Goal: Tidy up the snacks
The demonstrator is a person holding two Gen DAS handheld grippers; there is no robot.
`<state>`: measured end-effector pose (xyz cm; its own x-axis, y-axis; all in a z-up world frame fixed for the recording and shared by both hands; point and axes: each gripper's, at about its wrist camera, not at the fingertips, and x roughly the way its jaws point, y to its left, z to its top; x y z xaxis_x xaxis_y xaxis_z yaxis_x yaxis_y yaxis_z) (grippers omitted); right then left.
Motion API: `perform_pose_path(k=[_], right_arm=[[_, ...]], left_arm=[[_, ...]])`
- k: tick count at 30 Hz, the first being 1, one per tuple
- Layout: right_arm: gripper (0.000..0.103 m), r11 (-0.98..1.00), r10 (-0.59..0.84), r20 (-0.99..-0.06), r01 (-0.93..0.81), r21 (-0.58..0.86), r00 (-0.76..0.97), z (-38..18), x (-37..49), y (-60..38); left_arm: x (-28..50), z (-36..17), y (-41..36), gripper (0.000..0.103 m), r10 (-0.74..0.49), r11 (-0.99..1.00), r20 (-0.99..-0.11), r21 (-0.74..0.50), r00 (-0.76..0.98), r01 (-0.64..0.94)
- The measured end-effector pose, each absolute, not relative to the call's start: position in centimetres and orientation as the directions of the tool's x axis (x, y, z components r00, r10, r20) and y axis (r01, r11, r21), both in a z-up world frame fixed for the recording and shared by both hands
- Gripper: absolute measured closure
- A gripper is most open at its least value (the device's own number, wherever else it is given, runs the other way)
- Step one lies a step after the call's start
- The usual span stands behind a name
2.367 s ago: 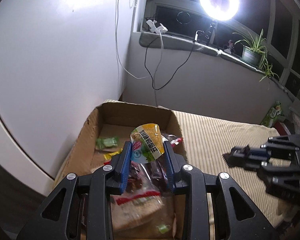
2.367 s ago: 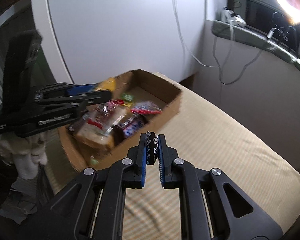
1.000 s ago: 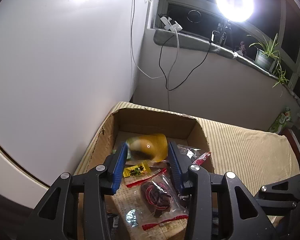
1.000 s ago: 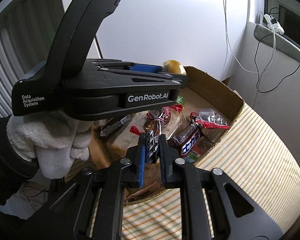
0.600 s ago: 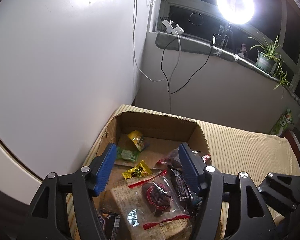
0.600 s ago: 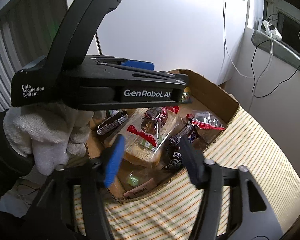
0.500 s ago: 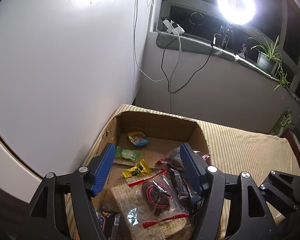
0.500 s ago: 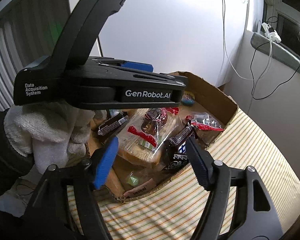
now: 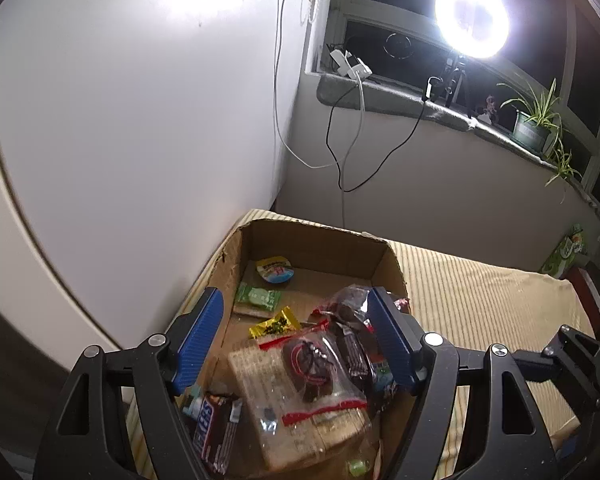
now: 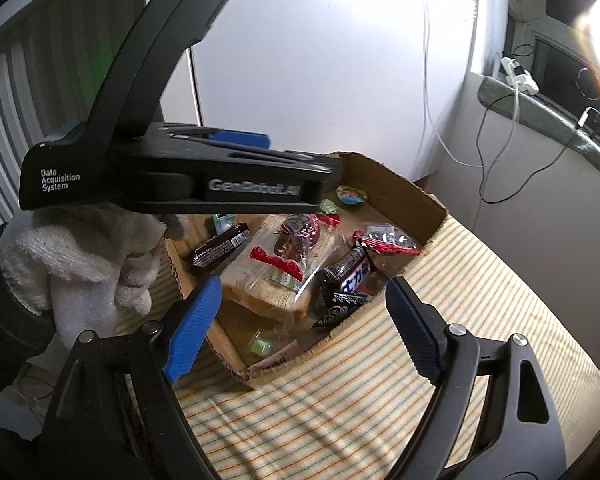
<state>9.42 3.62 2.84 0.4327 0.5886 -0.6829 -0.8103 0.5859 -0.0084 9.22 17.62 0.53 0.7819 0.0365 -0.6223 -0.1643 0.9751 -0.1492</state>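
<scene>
Cardboard box point(image 9: 320, 248), brown, open-topped, sits on the striped beige-and-green cloth surface point(image 10: 380, 400) against the white wall, and it already carries most of the snacks. We read the step as release just finished: both drops look done, nothing is held. Our left gripper point(image 9: 294, 336) hovers over the box with its jaws standing wide and empty; they have just been opening, with nothing between the blue pads, only box contents seen below them. Our right gripper point(image 10: 306, 320) is over the near box edge, jaws even wider, also just been opening, also empty. In the box: a small round yellow-and-blue jelly cup point(image 9: 275, 270) at the far end, a green wrapped candy point(image 9: 259, 297) just beside it, a yellow crinkled sachet point(image 9: 275, 323), a clear bag of sliced bread point(image 10: 278, 276) with a red-sealed packet of dark dried fruit point(image 9: 312, 364) lying on top, a dark Snickers bar point(image 9: 210, 428) at the near left, and a small black wrapped candy point(image 10: 342, 304) leaning at the right wall next to a blue-and-white chocolate bar point(image 10: 354, 270). A white knit glove point(image 10: 80, 264) holds the left tool. Next move, as we judge it: pull both grippers clear of the box and look for remaining loose snacks; a green packet point(image 9: 566, 248) at the far right edge may be one, too small to tell.
</scene>
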Motion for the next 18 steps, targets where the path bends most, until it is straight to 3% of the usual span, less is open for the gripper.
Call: perform_pose_path(k=[15, 18], right_arm=[[0.016, 0.717, 0.545, -0.63, -0.697, 0.008, 0.554, 4.3, 8.5, -0.4], [0.008, 0.73, 0.549, -0.621, -0.683, 0.031, 0.559, 4.3, 8.2, -1.5]], left_arm=[[2.2, 0.7, 15.9, 0.028, 0.071, 0.964, -0.579, -0.171, 0.812, -0.206], [0.6, 0.5, 15.0, 0.028, 0.086, 0.964, -0.576, -0.158, 0.813, -0.214]])
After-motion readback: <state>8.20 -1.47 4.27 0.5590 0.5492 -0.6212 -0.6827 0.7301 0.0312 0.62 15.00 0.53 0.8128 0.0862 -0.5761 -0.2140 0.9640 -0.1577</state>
